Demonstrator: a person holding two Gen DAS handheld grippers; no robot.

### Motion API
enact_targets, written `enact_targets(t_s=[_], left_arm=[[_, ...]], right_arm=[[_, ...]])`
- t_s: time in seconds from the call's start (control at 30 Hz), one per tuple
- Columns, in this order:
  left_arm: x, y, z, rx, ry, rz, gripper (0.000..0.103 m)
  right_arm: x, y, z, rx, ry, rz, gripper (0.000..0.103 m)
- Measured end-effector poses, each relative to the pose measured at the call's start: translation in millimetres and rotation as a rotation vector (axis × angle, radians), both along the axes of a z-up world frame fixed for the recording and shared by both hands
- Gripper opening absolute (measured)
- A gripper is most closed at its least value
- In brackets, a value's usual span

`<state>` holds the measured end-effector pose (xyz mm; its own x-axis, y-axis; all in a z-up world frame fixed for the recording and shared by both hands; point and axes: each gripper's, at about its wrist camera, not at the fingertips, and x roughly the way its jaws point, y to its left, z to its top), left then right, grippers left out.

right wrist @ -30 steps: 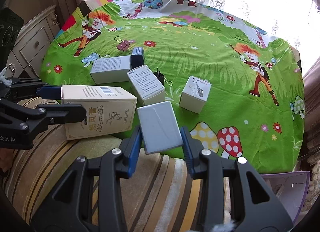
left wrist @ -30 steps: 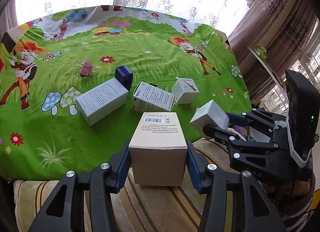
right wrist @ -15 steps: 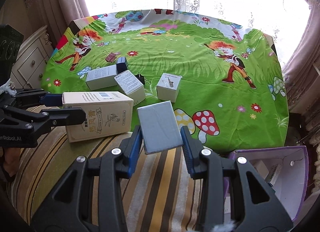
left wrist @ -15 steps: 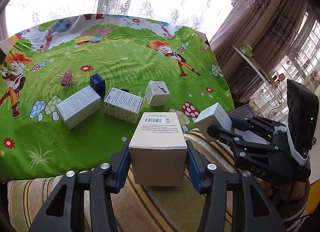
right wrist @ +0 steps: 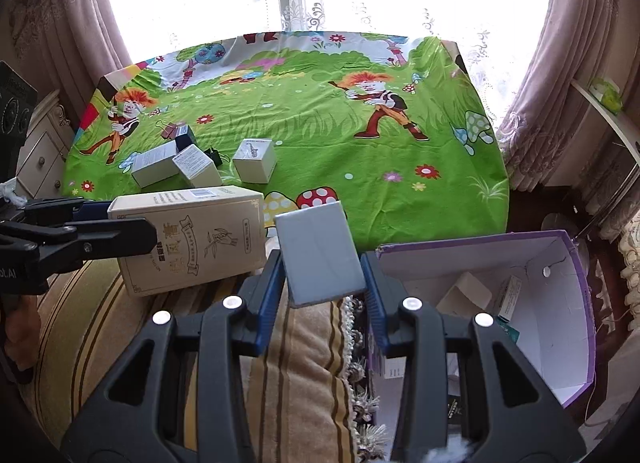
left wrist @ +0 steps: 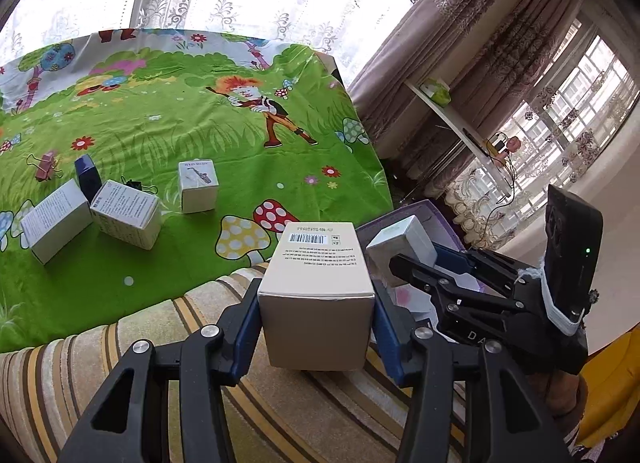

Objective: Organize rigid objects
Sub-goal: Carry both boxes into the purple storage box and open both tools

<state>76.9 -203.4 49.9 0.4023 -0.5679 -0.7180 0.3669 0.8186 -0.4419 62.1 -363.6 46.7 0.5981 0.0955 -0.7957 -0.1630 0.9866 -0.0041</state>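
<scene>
My left gripper [left wrist: 316, 327] is shut on a tall beige carton [left wrist: 318, 295] with a barcode on top; the right wrist view shows that beige carton [right wrist: 192, 239] held sideways above the striped cushion. My right gripper [right wrist: 322, 275] is shut on a small grey box [right wrist: 320, 255], seen in the left wrist view as a grey box [left wrist: 402, 241] just right of the carton. A purple-rimmed storage box [right wrist: 576, 327] with several small packages inside sits on the floor right of the right gripper. Three white boxes [right wrist: 254, 161] and a dark blue box [right wrist: 186, 137] lie on the green cartoon tablecloth [right wrist: 320, 143].
A striped cushion [right wrist: 304, 375] lies under both grippers at the table's near edge. A pink binder clip [left wrist: 44, 167] and a black one [left wrist: 134, 185] lie by the boxes. Curtains, a white dresser [right wrist: 40, 151] at left and a shelf [left wrist: 448, 111] at right surround the table.
Both grippers, still holding their boxes, have swung right and back from the table. The purple-rimmed box has come into view beside the right gripper, and the table boxes look farther off.
</scene>
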Motion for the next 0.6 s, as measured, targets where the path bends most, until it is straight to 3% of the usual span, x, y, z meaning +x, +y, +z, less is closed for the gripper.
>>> enact_targets(t_s=[0.33,0.6], left_arm=[[-14,-63,-3,0.016,-0.004,-0.128,0.052],[-18,-89,-7,-0.005,0.022,-0.196,0.052]], right_arm=[[-11,-69,1,0.001,0.008,-0.181,0.043],[-18,-96,9,-0.018,-0.020,-0.270,0.043]])
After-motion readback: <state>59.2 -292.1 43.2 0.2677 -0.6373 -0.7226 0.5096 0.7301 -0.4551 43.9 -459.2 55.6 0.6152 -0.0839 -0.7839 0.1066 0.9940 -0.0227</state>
